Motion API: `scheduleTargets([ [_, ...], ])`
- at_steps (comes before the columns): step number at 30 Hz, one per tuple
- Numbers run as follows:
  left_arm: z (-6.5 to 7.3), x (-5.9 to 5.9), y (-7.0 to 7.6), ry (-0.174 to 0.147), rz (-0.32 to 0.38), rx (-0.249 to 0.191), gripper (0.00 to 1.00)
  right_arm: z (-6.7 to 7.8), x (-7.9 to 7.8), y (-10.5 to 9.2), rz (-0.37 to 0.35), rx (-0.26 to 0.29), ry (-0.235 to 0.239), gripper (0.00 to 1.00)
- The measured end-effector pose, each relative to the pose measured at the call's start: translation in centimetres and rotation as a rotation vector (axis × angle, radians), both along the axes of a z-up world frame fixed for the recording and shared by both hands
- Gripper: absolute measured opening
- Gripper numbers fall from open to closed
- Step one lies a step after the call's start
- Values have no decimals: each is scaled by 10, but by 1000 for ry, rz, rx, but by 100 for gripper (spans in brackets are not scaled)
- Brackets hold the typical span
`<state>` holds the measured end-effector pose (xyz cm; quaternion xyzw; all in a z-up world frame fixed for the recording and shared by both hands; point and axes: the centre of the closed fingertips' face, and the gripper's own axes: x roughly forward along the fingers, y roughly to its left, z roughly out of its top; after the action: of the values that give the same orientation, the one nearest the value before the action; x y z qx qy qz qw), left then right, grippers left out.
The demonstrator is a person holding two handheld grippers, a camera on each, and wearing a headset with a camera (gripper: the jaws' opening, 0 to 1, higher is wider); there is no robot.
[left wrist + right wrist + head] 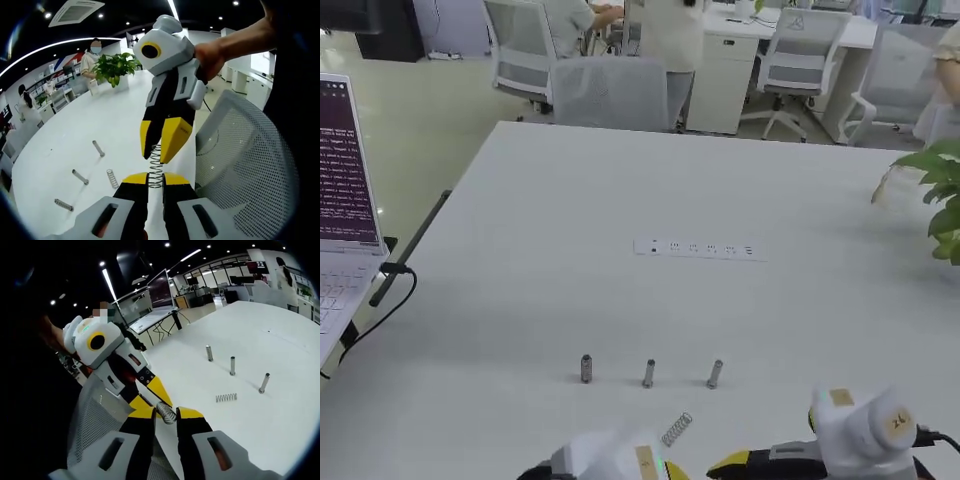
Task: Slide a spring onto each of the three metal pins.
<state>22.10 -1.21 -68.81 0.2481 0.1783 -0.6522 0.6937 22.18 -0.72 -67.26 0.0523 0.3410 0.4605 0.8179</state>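
Spring [156, 162] held between both grippers: one end pinched in narrowed left gripper [155, 178], other end clamped by right gripper [166, 414]. Judged light, bendy, easily flicked out; best gripped gently, mid-coil. Pins [232, 365] ahead of right gripper.

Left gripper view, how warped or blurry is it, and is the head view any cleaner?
Left gripper view: fisheye bows the table edge and the ceiling lights, yet the spring held in the jaws is sharp. Head view: straight lines, soft even light, hardly any shadow by the pins.
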Motion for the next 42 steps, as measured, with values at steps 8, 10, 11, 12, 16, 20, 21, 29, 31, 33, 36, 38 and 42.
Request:
scheduleTargets([
  [8,2,1,-2,-2,4,-8,2,-4,0,2,4,-21,-8,10],
  [10,1,2,-2,0,6,-10,2,-3,0,3,4,-18,-9,9],
  [11,1,2,-3,1,7,-11,2,-3,0,4,6,-20,-11,9],
  [12,1,3,-3,-2,7,-11,2,-3,1,4,5,-21,-11,9],
  [16,2,4,-4,-3,14,-19,2,0,3,4,-4,-23,-16,9],
  [20,4,7,-6,-1,25,-32,2,2,6,2,-3,-47,-27,8],
  [21,3,8,-7,0,27,-36,3,2,7,1,-2,-52,-31,8],
  [29,3,10,-11,16,33,-49,3,6,9,-3,10,-73,-39,8],
  [31,3,11,-11,14,32,-47,3,7,9,-4,11,-72,-40,8],
  [33,5,11,-12,16,28,-51,3,8,9,-4,19,-80,-47,8],
  [36,5,11,-13,12,28,-52,3,9,10,-4,23,-91,-53,8],
  [38,6,12,-14,11,25,-52,3,11,11,-3,29,-99,-60,8],
  [42,9,13,-15,18,25,-62,2,15,13,-3,51,-124,-80,9],
])
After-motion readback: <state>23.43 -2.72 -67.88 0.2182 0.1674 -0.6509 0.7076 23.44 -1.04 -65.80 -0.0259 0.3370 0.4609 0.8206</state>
